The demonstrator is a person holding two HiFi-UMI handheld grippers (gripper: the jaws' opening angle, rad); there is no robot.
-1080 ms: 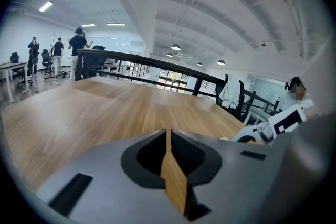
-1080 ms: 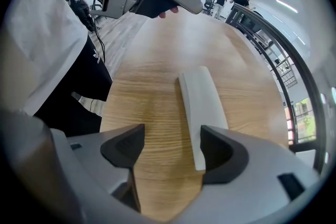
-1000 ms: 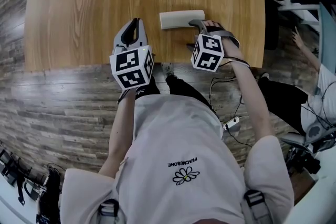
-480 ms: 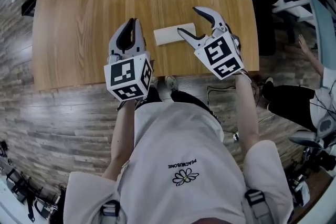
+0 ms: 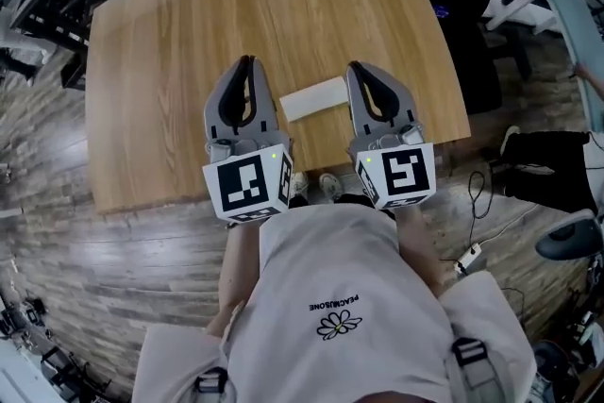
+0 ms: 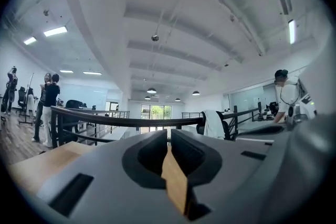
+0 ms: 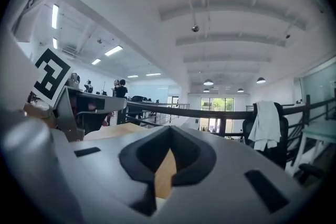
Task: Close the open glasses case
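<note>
The cream glasses case lies closed on the wooden table, near its front edge. Both grippers are held up above the table, pointing level, one on each side of the case and apart from it. My left gripper is shut with nothing in it; in the left gripper view its jaws meet, with only the room beyond. My right gripper has just been closing and is shut and empty, as the right gripper view also shows. Neither gripper view shows the case.
A black railing runs past the far side of the table. An office chair with a white cloth stands beyond it. People stand far off at the left. Chairs and cables lie on the floor at the right.
Both grippers have risen from the table toward the head camera. The right gripper let go of the case, rolled upright and closed empty. The case stays closed on the table.
</note>
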